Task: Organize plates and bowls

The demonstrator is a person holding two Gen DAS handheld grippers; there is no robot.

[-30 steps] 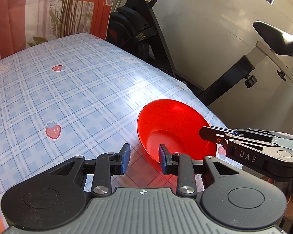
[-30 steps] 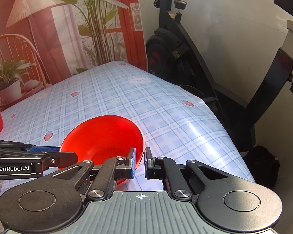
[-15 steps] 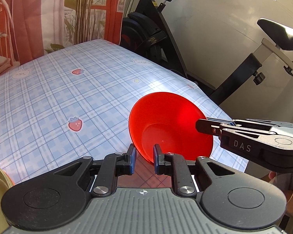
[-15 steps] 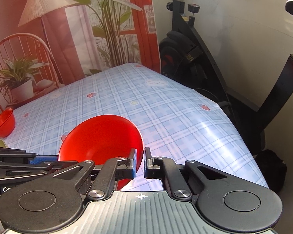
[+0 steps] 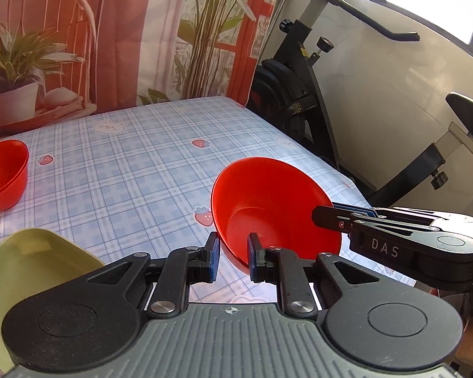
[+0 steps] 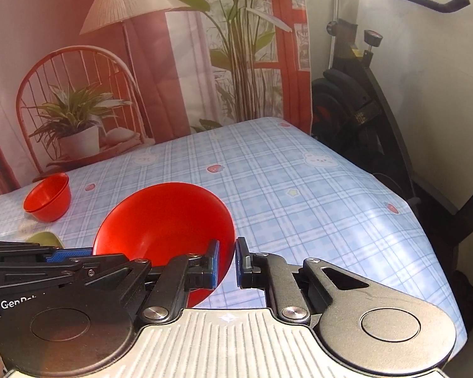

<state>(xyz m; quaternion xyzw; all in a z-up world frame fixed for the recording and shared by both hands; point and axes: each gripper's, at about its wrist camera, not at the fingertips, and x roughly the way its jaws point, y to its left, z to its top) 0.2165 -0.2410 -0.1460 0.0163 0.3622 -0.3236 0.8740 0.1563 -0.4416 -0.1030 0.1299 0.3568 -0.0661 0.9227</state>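
grippers (image 5: 231,258) (image 6: 227,263) angled down, bowl (image 5: 268,201) between

My red bowl (image 5: 268,208) sits over a blue plaid tablecloth (image 5: 135,170) with strawberries, plus what looks like an olive-green dish (image 5: 31,261).

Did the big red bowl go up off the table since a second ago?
Yes. The big red bowl, clamped by both grippers, rose clear of the checked tablecloth and swung left, bringing the small red bowl into view.
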